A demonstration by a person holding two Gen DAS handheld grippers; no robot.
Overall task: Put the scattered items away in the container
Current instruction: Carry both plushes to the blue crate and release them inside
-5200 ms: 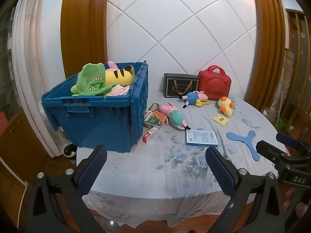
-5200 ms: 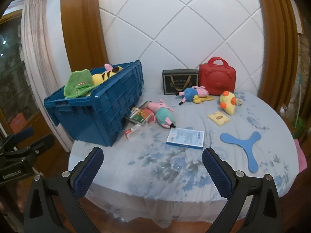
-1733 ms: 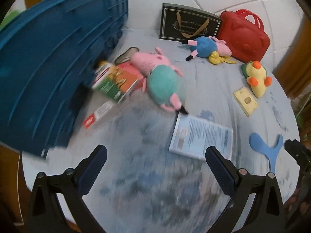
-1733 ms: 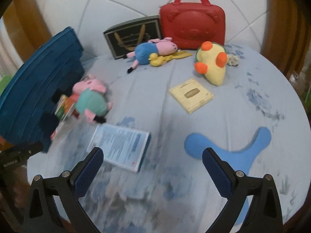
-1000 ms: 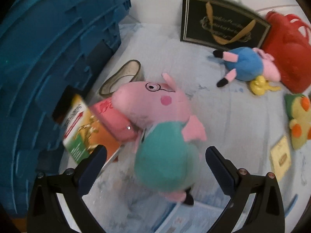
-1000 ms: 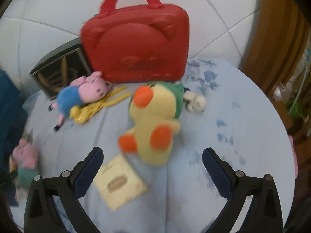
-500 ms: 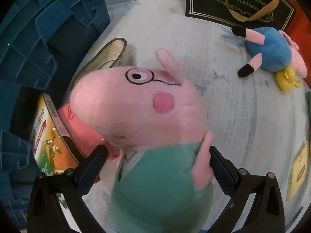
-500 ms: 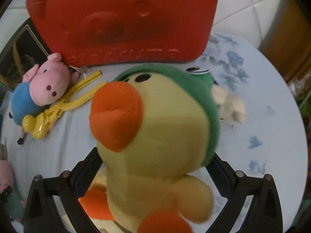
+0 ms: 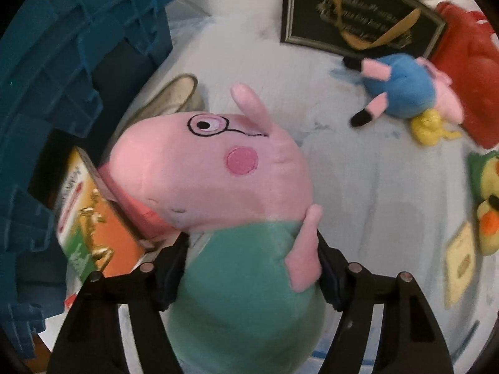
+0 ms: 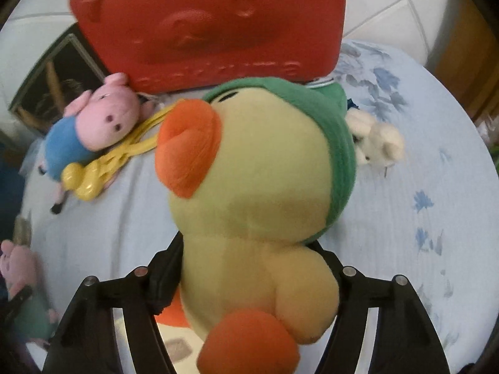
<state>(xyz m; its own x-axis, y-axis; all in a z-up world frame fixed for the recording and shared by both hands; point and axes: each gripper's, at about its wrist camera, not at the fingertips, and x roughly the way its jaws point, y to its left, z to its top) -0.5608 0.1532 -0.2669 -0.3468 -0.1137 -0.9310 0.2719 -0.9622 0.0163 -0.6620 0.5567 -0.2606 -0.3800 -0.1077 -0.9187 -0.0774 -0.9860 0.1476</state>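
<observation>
The blue crate (image 9: 62, 71) is the biggest thing around and it sits at the left edge of the left wrist view, its ribbed wall right next to the pile, so that's where everything has to end up. Risk there, I'd guess: a plush head clips the rim on the way in and gets knocked loose.

Next, the pig plush in the green shirt (image 9: 224, 218). The left hand-held gripper (image 9: 249, 268) has just been closing and its pads now squeeze the green belly from both sides. It's lying partly on the orange box (image 9: 90, 218), so lifting could drag or tip that box. The grip is low on the body with the heavy pink head hanging out front, so it might swing or slip.

Then the yellow duck plush (image 10: 255, 205). The right hand-held gripper (image 10: 249, 268) has also just been closing, and it's pinched on the duck's soft lower body, fat head sticking forward. Same worry: squishy stuffing, pads could slide off.

Smaller stuff on the surface (image 10: 421, 249): the little white plush (image 10: 377, 140) sits just beside the duck's green hood and the yellow card (image 10: 174, 342) lies under the duck, so either could snag and get flicked away
</observation>
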